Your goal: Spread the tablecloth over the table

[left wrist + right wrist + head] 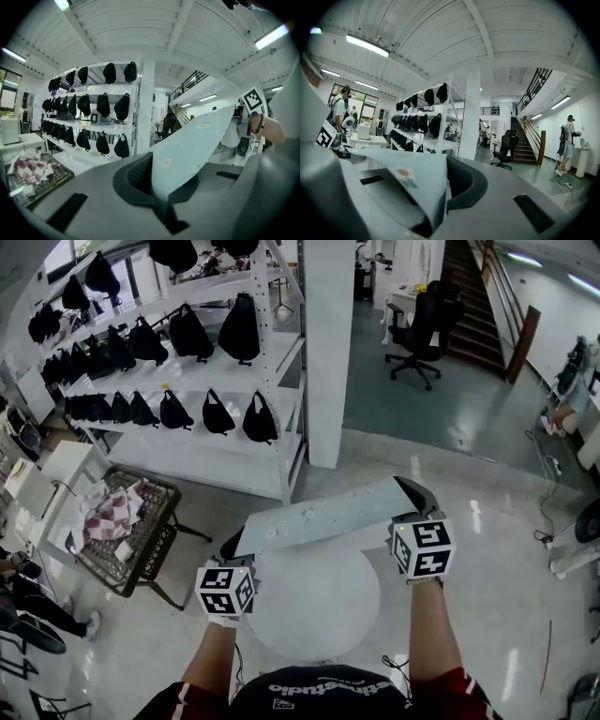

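A pale blue-grey tablecloth (328, 516) with small flower prints is stretched taut in the air between my two grippers, above a round white table (314, 601). My left gripper (232, 547) is shut on its left end; in the left gripper view the tablecloth (187, 150) runs up and right out of the closed jaws. My right gripper (412, 495) is shut on the right end, and in the right gripper view the tablecloth (410, 180) drapes leftward from the jaws. The cloth hides the table's far edge.
A white shelving rack (202, 381) with several black bags stands behind, beside a white pillar (328, 352). A wire basket cart (127, 526) holding checked fabric sits to the left. An office chair (417, 338) and stairs (473, 306) are far right. Cables (548, 521) lie at the right.
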Demonstrator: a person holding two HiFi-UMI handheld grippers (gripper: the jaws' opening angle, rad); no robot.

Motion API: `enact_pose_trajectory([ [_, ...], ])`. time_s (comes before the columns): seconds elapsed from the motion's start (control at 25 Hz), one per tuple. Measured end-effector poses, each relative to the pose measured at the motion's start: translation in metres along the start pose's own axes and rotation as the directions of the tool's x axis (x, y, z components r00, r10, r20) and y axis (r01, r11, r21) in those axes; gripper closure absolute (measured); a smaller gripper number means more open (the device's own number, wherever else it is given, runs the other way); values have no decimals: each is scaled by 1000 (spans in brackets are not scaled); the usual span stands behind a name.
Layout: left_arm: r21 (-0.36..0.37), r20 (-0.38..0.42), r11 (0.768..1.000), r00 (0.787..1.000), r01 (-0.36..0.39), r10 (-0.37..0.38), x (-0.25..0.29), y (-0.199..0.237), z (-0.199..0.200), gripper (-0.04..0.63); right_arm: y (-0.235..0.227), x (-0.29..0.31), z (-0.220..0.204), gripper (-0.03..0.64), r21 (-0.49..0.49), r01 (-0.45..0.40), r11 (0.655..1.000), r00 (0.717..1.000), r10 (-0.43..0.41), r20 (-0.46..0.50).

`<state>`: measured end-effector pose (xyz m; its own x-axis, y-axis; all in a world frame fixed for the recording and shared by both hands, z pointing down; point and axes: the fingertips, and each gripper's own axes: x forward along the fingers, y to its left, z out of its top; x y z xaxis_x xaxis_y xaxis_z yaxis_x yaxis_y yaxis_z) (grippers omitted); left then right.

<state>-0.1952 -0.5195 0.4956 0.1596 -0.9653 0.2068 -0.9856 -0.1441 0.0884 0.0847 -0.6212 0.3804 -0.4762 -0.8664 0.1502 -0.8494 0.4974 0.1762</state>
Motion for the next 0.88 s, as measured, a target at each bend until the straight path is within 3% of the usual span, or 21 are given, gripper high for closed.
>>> enact_pose_trajectory([
  [0.24, 18, 1, 997, 997, 73, -73, 27, -31, 0, 578, -36, -23, -23, 591, 19, 79, 997, 996, -78, -44],
  [0.44, 75, 13, 987, 989, 145, -146, 55, -64, 10, 578, -70, -57, -43, 591, 35, 168, 985, 983, -165, -82],
  [0.88, 242, -30, 929, 959, 281, -282, 109, -126, 15, 578, -111, -124, -80, 591, -6, 334, 943, 925, -329, -190],
])
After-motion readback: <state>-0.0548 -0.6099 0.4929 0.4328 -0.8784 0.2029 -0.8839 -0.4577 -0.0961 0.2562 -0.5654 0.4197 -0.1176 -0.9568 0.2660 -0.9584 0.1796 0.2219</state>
